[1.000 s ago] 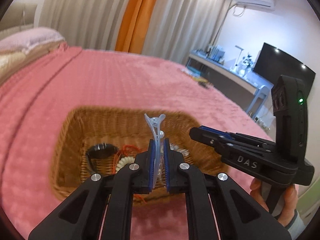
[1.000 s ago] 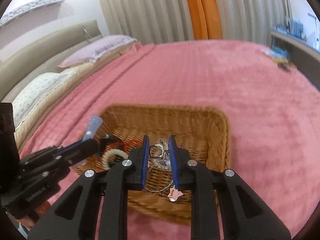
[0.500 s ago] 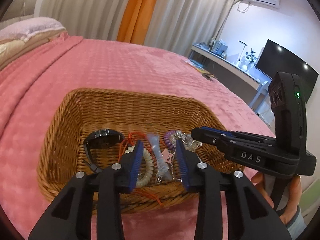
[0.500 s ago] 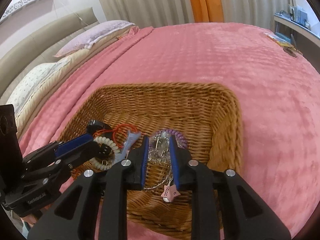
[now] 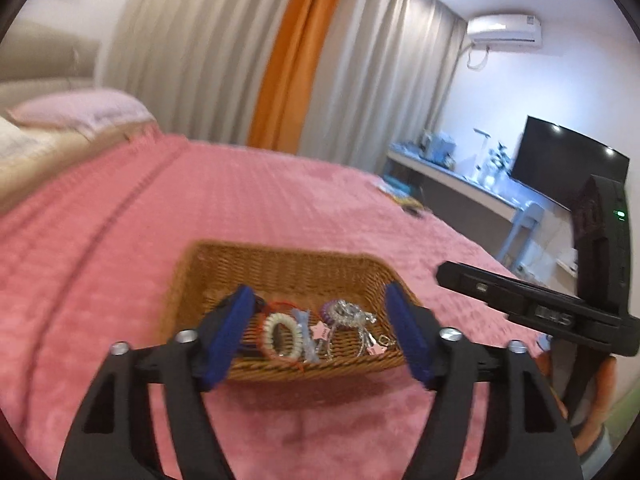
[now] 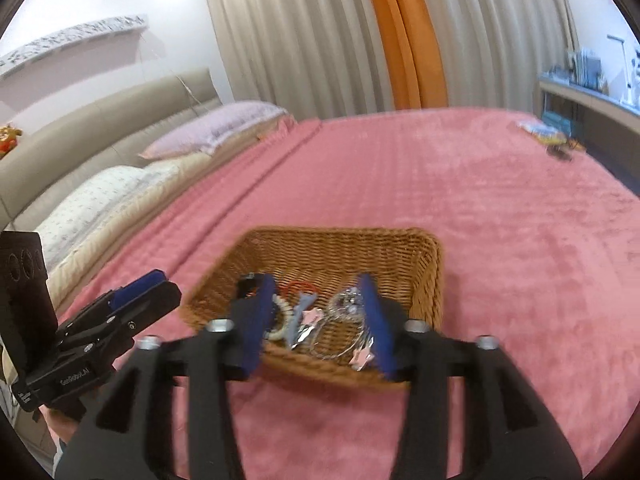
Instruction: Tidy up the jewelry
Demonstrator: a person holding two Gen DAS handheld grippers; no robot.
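Note:
A brown wicker basket (image 5: pixel 280 264) (image 6: pixel 400 256) sits on the pink bedspread. Inside lie a cream coil hair tie (image 5: pixel 282 336), a pale blue hair clip (image 5: pixel 306 334) (image 6: pixel 298 312), a purple coil tie (image 5: pixel 326 314), silver chains with pink star charms (image 5: pixel 356 320) (image 6: pixel 344 320), an orange cord and a dark item partly hidden by a finger. My left gripper (image 5: pixel 320 336) is open and empty, raised just before the basket's near rim. My right gripper (image 6: pixel 316 320) is open and empty, also before the near rim; its body (image 5: pixel 532 312) shows in the left wrist view.
The pink bedspread (image 6: pixel 500 208) stretches around the basket. Pillows (image 6: pixel 216 132) and a headboard lie at the far left. Small items (image 6: pixel 556 140) rest near the bed's far right edge. A desk, a chair and a TV (image 5: pixel 568 168) stand to the right.
The left gripper let the blue clip fall into the basket and opened wide. The right gripper let go of the silver chains into the basket and opened. Both drew back and up.

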